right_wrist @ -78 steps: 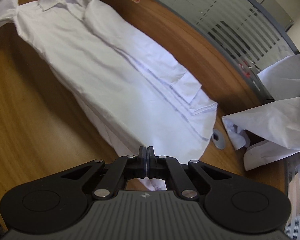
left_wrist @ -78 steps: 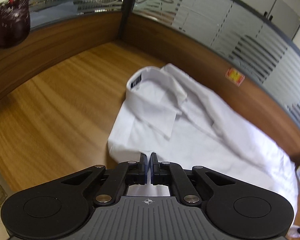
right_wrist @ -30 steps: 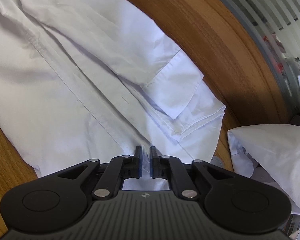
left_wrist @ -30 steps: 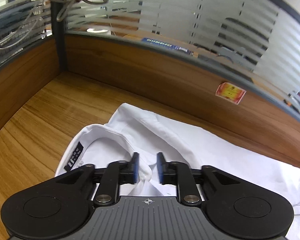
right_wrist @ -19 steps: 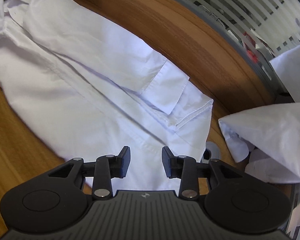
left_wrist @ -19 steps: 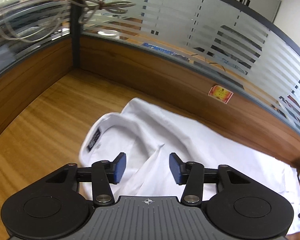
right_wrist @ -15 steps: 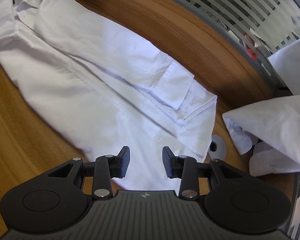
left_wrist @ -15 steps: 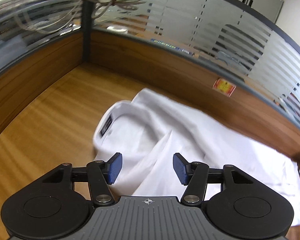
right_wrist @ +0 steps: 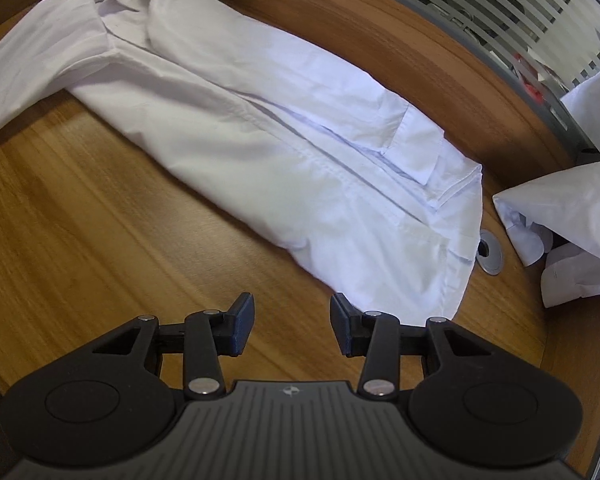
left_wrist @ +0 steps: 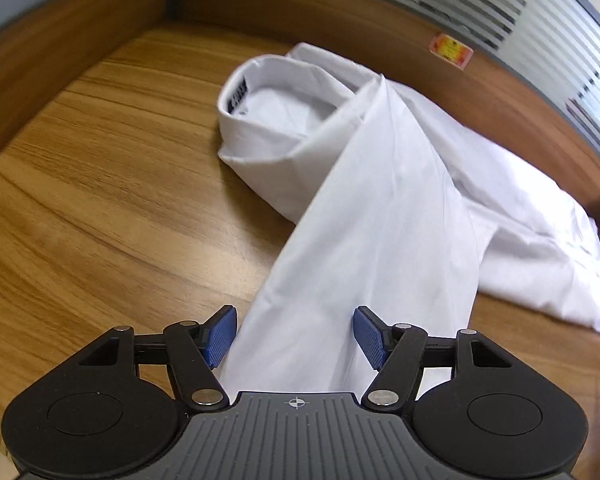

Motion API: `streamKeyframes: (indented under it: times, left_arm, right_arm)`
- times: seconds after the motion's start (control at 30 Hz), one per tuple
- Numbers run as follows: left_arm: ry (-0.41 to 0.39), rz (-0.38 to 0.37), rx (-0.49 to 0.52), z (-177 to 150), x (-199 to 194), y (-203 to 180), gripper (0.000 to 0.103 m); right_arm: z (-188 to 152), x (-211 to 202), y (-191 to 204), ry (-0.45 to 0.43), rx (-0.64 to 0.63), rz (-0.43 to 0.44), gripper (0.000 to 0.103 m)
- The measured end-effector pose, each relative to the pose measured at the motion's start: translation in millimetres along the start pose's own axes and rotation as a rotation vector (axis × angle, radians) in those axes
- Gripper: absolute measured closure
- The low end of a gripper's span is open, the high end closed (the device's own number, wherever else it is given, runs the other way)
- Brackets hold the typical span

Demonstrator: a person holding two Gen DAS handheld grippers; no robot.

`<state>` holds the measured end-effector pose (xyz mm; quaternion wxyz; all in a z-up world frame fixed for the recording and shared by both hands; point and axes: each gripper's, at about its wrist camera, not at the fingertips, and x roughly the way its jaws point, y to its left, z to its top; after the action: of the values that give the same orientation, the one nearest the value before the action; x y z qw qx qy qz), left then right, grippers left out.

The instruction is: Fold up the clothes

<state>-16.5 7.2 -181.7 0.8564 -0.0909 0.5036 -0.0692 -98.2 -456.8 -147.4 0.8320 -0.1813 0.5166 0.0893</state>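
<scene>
A white shirt (right_wrist: 260, 120) lies lengthwise on the wooden desk (right_wrist: 80, 208), folded narrow, its collar (left_wrist: 268, 92) with a dark label at the far left. One sleeve (left_wrist: 364, 240) runs from the collar area back toward my left gripper (left_wrist: 294, 334), which stands open with the sleeve lying between and under its blue pads (left_wrist: 220, 336), not pinched. My right gripper (right_wrist: 292, 330) is open over bare wood, just short of the shirt's hem (right_wrist: 400, 292), with nothing between its fingers.
A pile of other white clothes (right_wrist: 572, 208) sits at the desk's right end, beside a round metal cable grommet (right_wrist: 490, 256). A wooden partition (left_wrist: 340, 12) with striped frosted glass above it borders the desk's far side and left corner. An orange sticker (left_wrist: 451, 50) is on it.
Both grippers went from shut to open and pulled back from the shirt. The near side now lies folded over, and a sleeve trails toward the left gripper.
</scene>
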Motion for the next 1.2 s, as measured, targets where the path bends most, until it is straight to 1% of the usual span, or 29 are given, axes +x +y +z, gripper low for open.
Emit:
streamKeyframes:
  times: [0.07, 0.1, 0.17, 0.2, 0.23, 0.33, 0.57, 0.77, 0.83, 0.93, 1.03, 1.13, 1.2]
  left_arm:
    - [0.009, -0.026, 0.024, 0, 5, 1, 0.036]
    - [0.013, -0.049, 0.041, 0, 7, 0, 0.039]
    - [0.022, -0.095, 0.075, 1, 12, -2, 0.066]
    - [0.028, -0.114, 0.097, 2, 12, -4, 0.086]
    - [0.035, -0.134, 0.119, 3, 12, -7, 0.095]
    - [-0.003, -0.184, 0.125, 22, 2, -17, 0.097]
    - [-0.094, -0.302, 0.135, 68, -24, -41, 0.097]
    - [-0.172, -0.403, 0.143, 107, -45, -61, 0.097]
    - [-0.179, -0.407, 0.151, 123, -41, -70, 0.097]
    - [-0.174, -0.414, 0.160, 144, -34, -84, 0.097]
    - [-0.161, -0.423, 0.168, 159, -25, -97, 0.097]
    - [-0.142, -0.419, 0.174, 168, -16, -105, 0.097]
    - [-0.129, -0.413, 0.178, 172, -12, -108, 0.097]
  right_arm:
    - [1, -3, 8, 0.003, -0.005, 0.005, 0.056]
    - [1, -5, 13, 0.003, -0.013, 0.006, 0.055]
    - [2, -9, 22, 0.003, -0.029, 0.009, 0.052]
    - [3, -10, 25, 0.001, -0.030, 0.010, 0.051]
    - [4, -11, 29, -0.002, -0.031, 0.010, 0.051]
    - [5, -15, 35, -0.010, -0.017, 0.003, 0.051]
    - [2, -24, 47, -0.030, 0.032, -0.018, 0.051]
    - [1, -33, 48, -0.050, 0.101, -0.039, 0.050]
    - [2, -37, 45, -0.068, 0.140, -0.037, 0.050]
    - [10, -46, 42, -0.111, 0.217, 0.002, 0.050]
    - [31, -54, 41, -0.176, 0.336, 0.109, 0.050]
    - [62, -61, 52, -0.276, 0.410, 0.261, 0.050]
    - [87, -59, 67, -0.324, 0.409, 0.339, 0.047]
